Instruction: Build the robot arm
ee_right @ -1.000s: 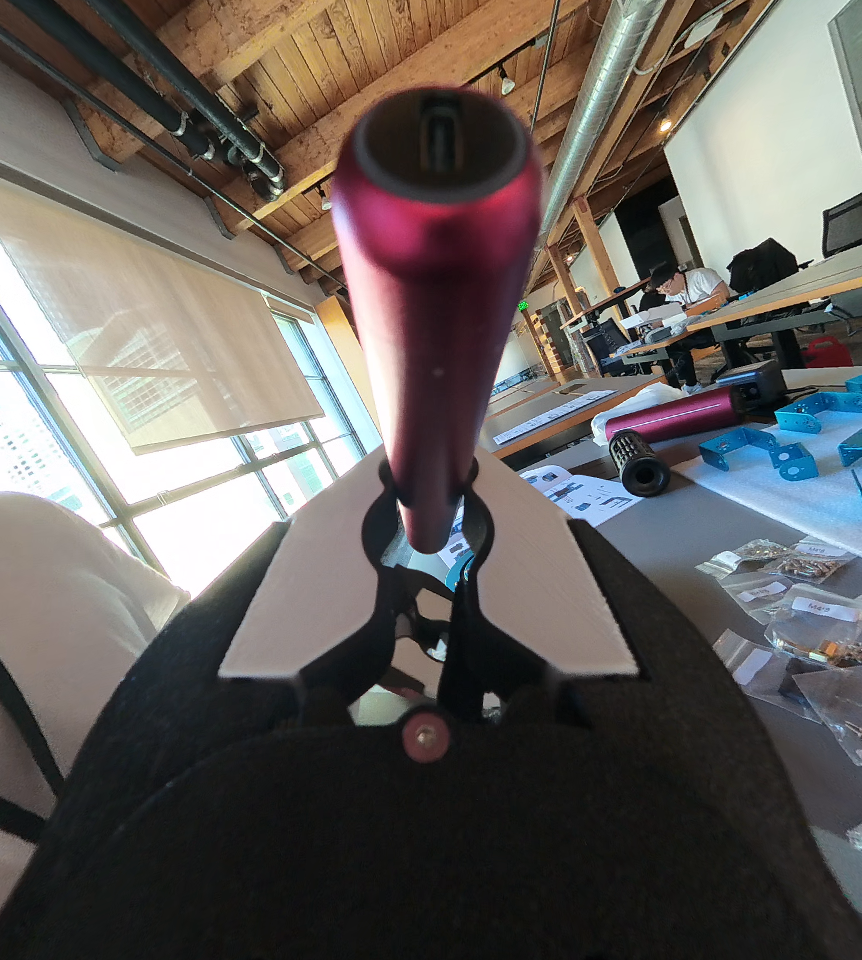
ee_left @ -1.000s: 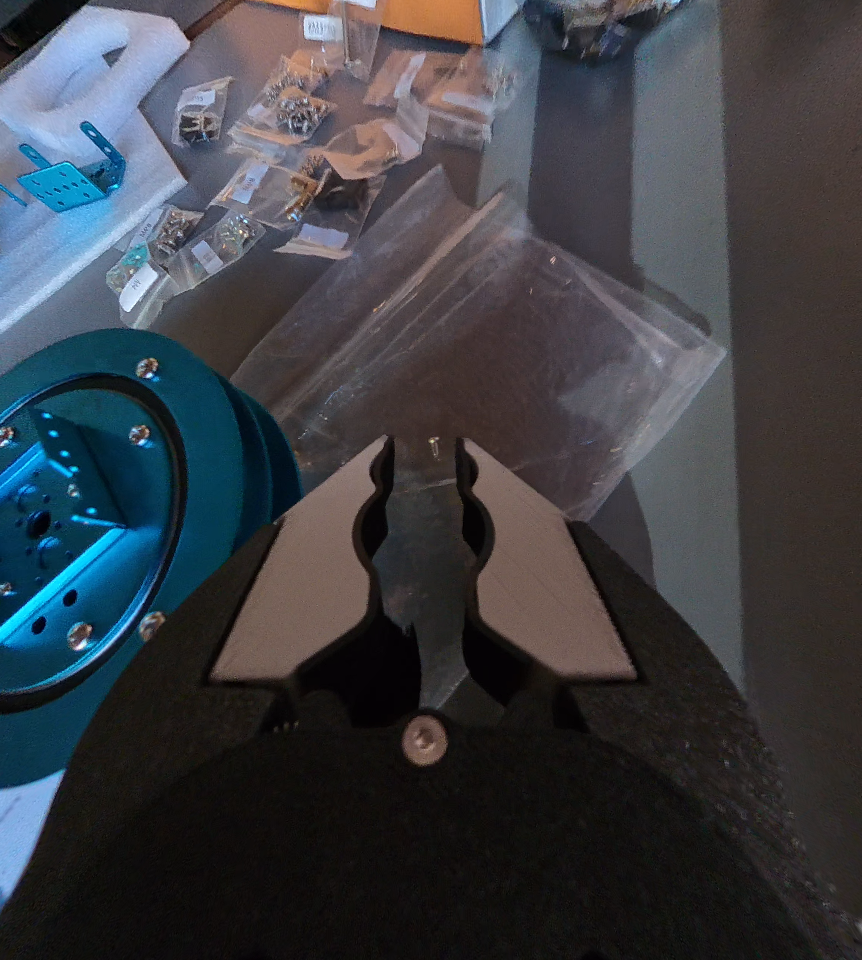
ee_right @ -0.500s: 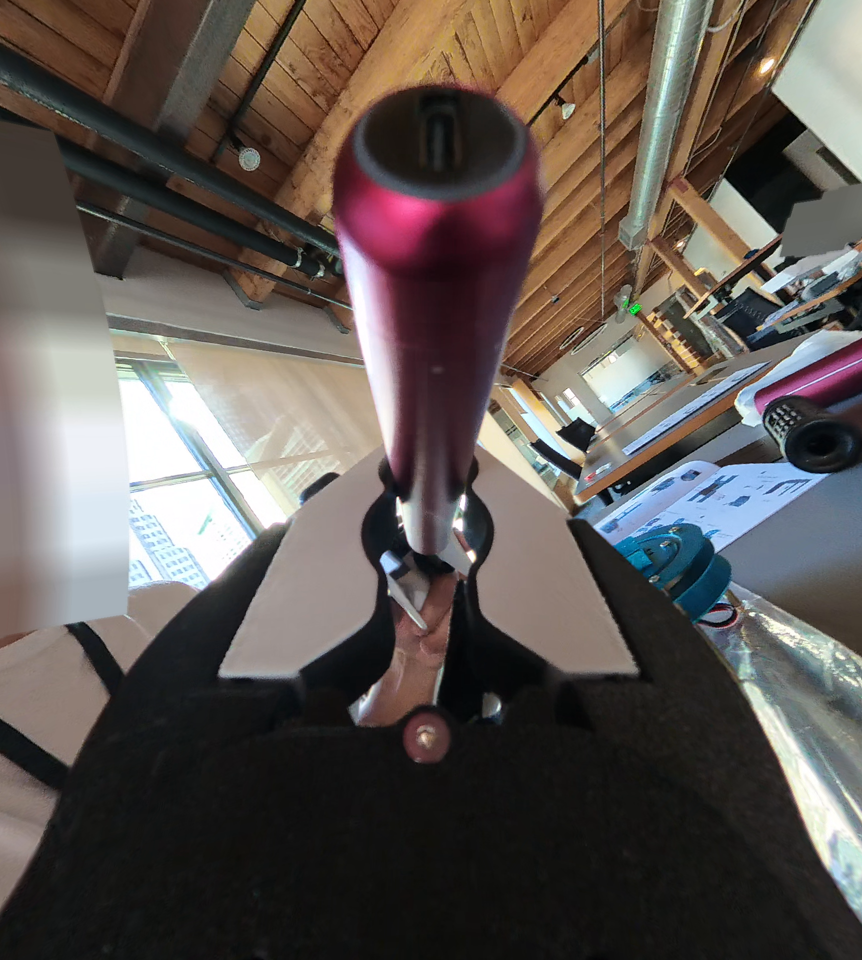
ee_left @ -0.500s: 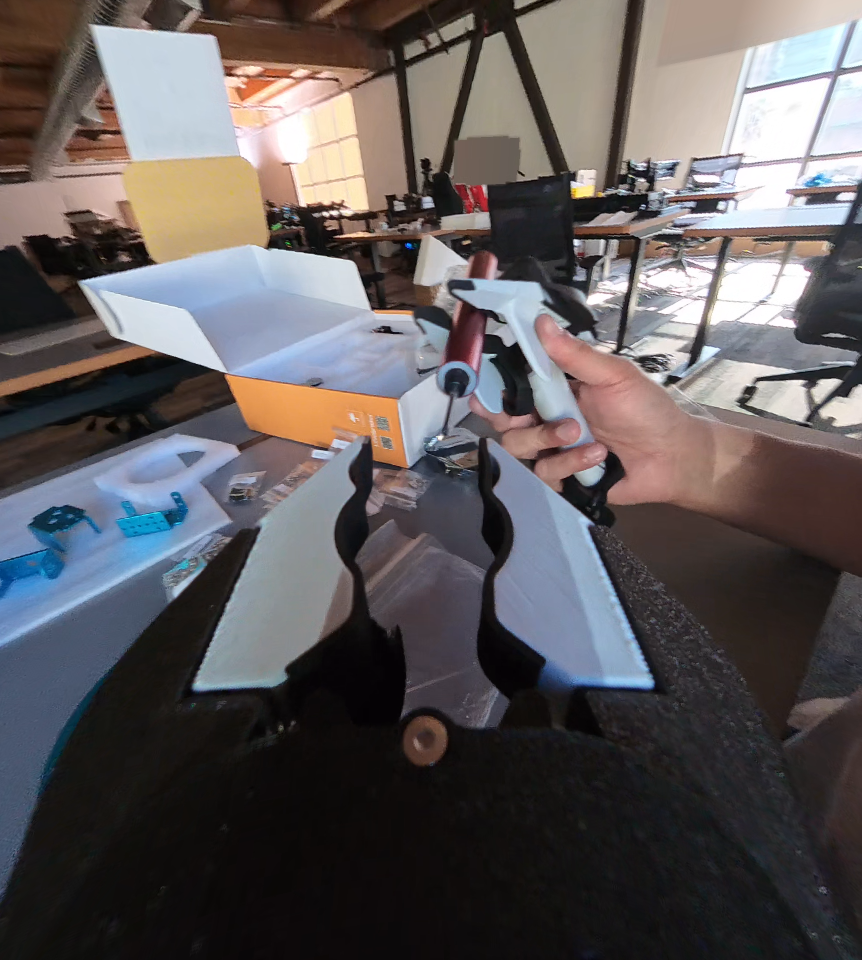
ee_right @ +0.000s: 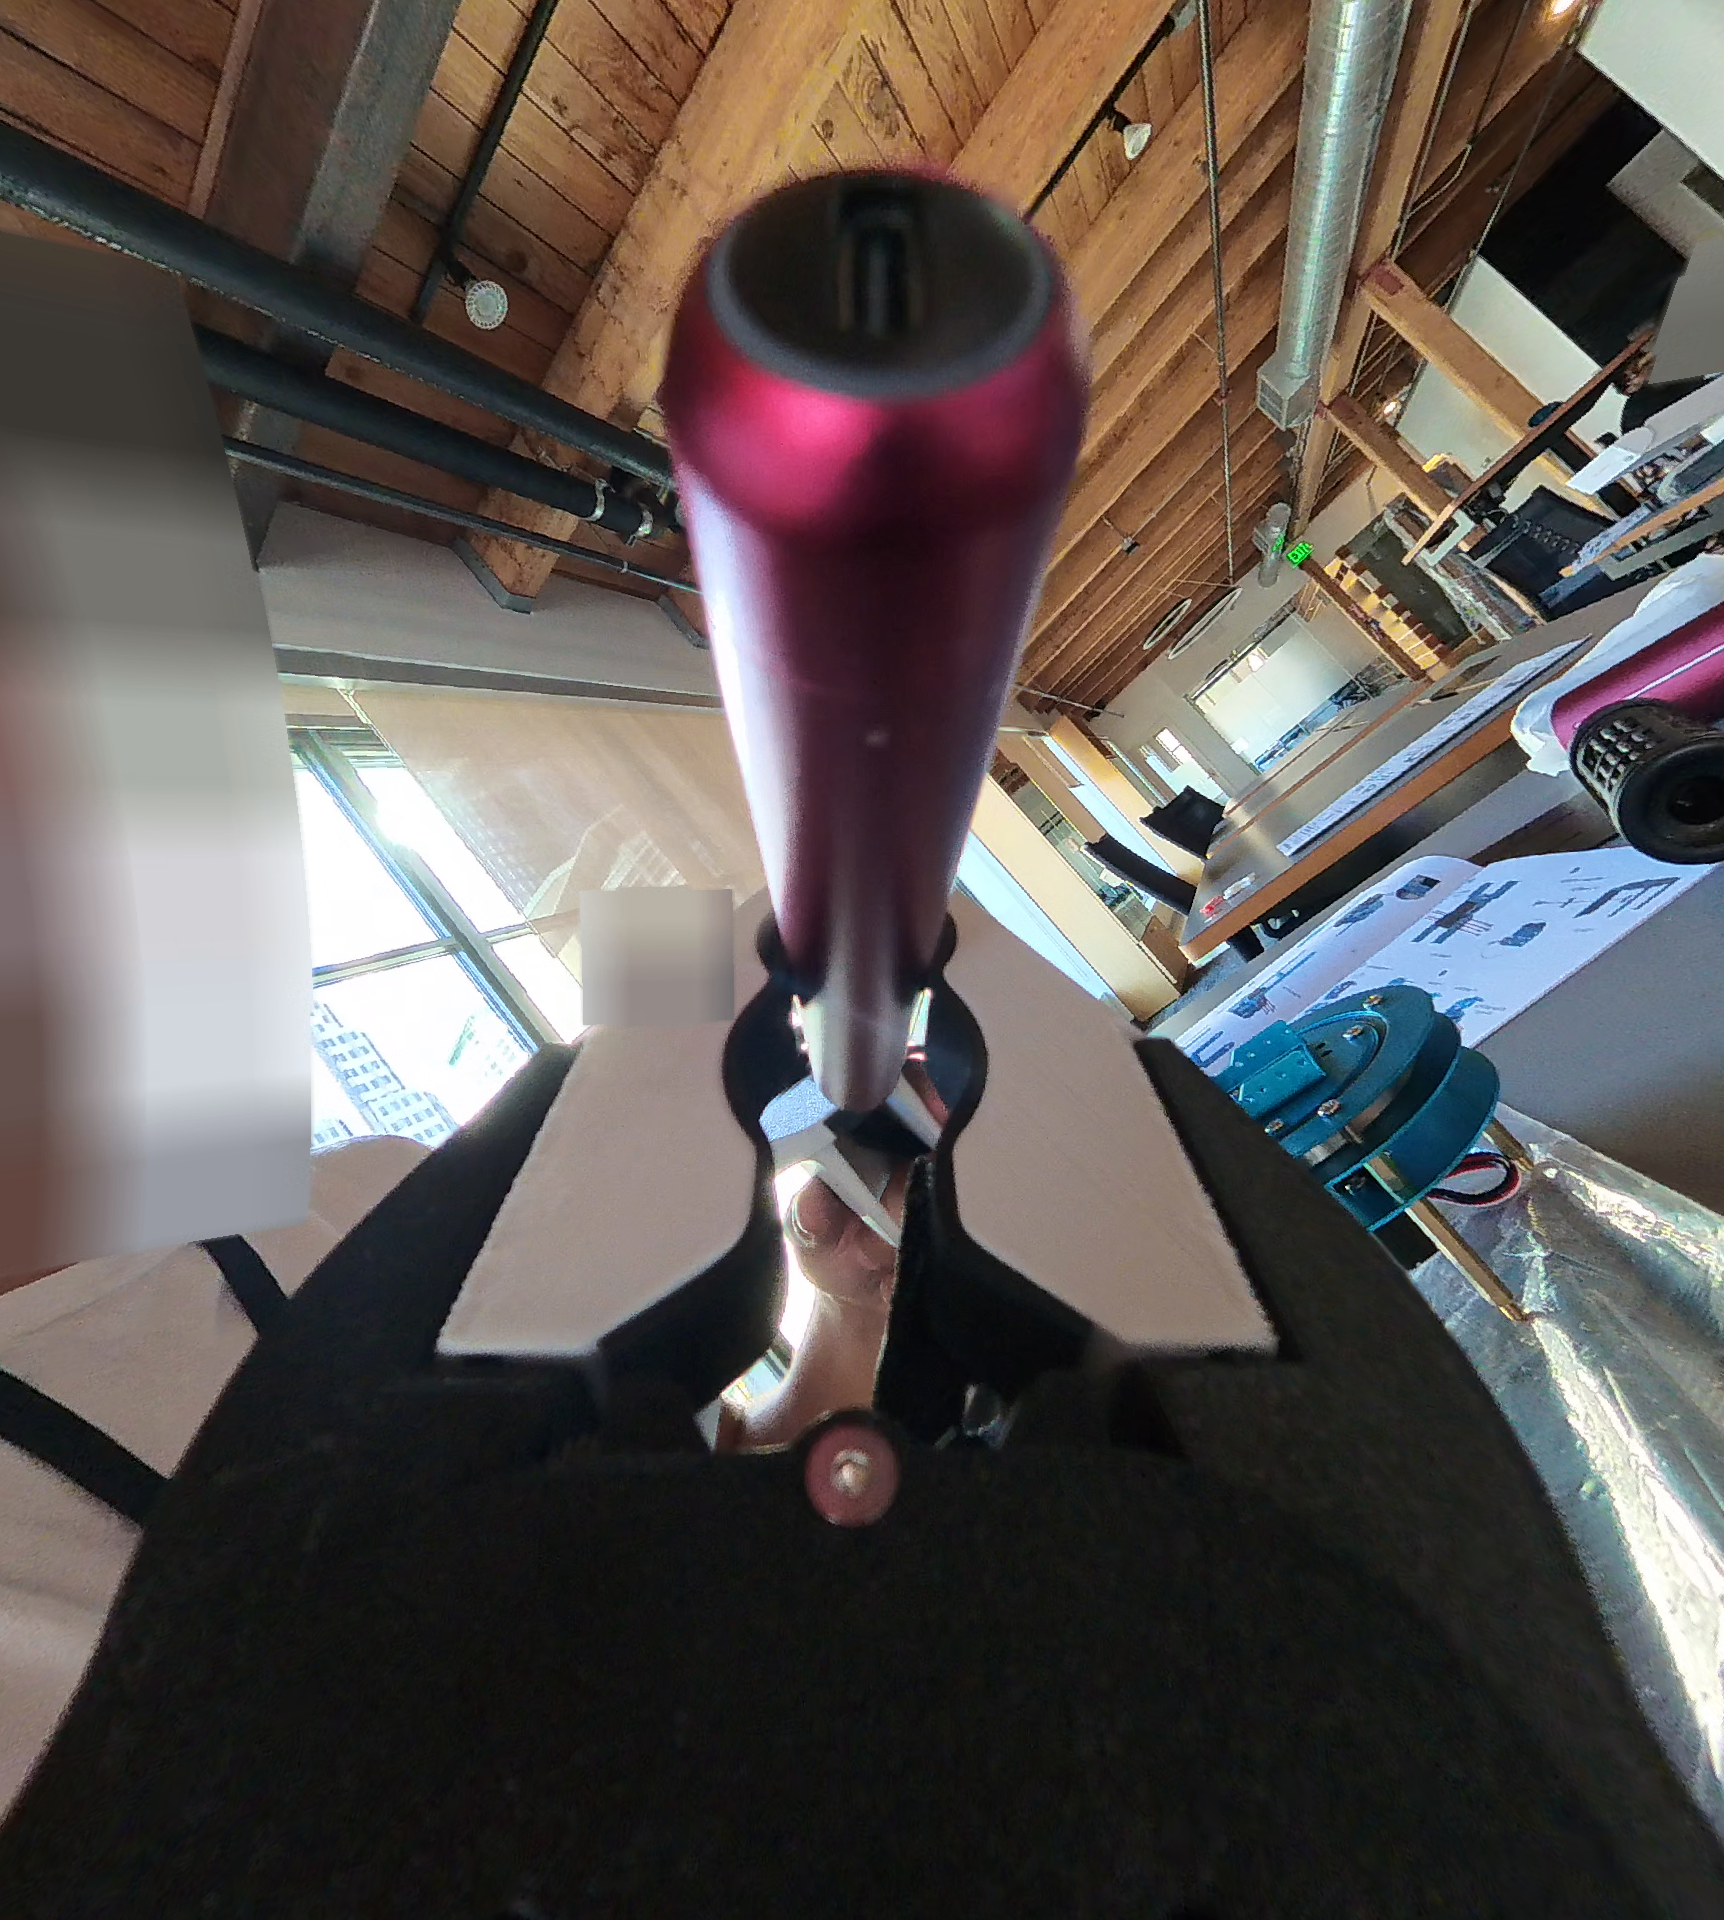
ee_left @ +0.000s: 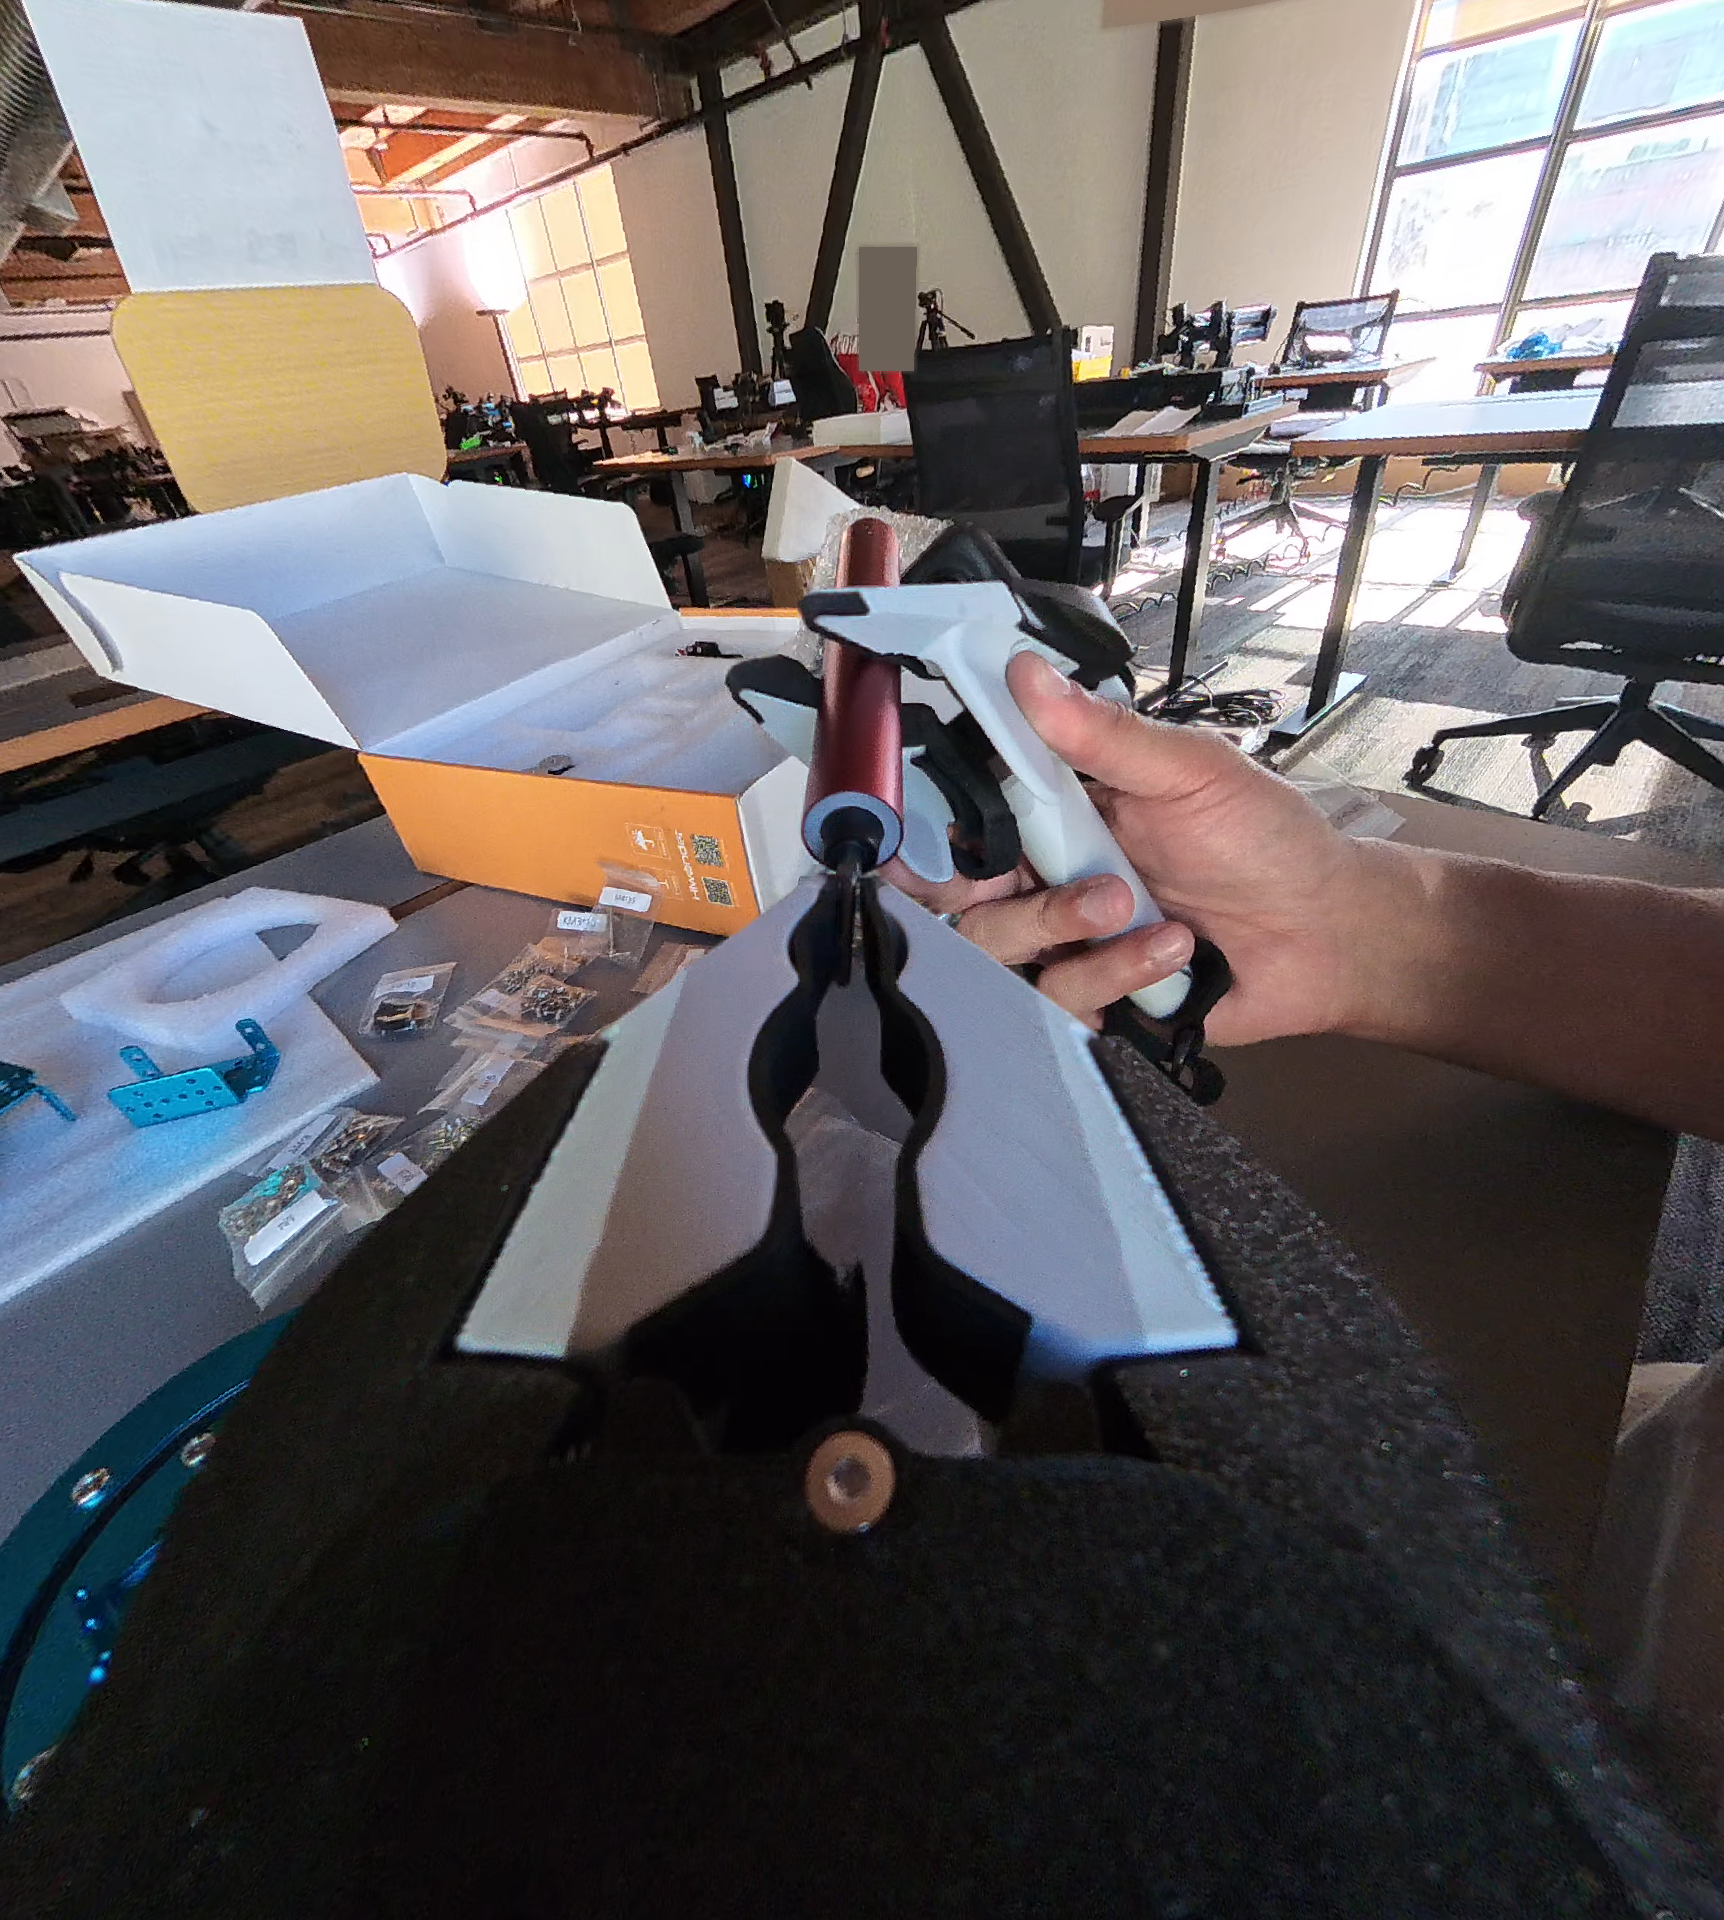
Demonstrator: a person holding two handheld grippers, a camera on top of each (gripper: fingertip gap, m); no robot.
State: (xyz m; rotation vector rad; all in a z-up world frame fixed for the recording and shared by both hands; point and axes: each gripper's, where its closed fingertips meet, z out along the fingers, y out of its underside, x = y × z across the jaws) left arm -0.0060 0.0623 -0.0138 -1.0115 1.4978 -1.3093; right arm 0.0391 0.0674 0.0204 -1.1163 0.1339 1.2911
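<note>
My right gripper (ee_right: 853, 956) is shut on a red screwdriver (ee_right: 868, 623) and holds it by the handle, its back end towards the ceiling. In the left wrist view a hand (ee_left: 1201, 883) holds that right gripper (ee_left: 853, 665), with the screwdriver (ee_left: 858, 727) pointing down at me. My left gripper (ee_left: 845, 920) is closed at its tips around the screwdriver's dark bit (ee_left: 850, 862). One of its white fingers (ee_right: 837, 1153) shows below the handle in the right wrist view.
An open orange and white box (ee_left: 546, 821) stands behind. Small bags of screws (ee_left: 525, 997) and blue brackets (ee_left: 193, 1081) on white foam lie to the left. A teal round base (ee_right: 1377, 1101) and a clear plastic bag (ee_right: 1616, 1403) are close by. An office chair (ee_left: 1689, 582) stands at the right. Some 6 cm of space lies between my two pairs of fingers.
My left gripper lifted from facing the table, opened wide, then closed its tips on the screwdriver's bit. The right gripper tilted further up with the screwdriver still in it.
</note>
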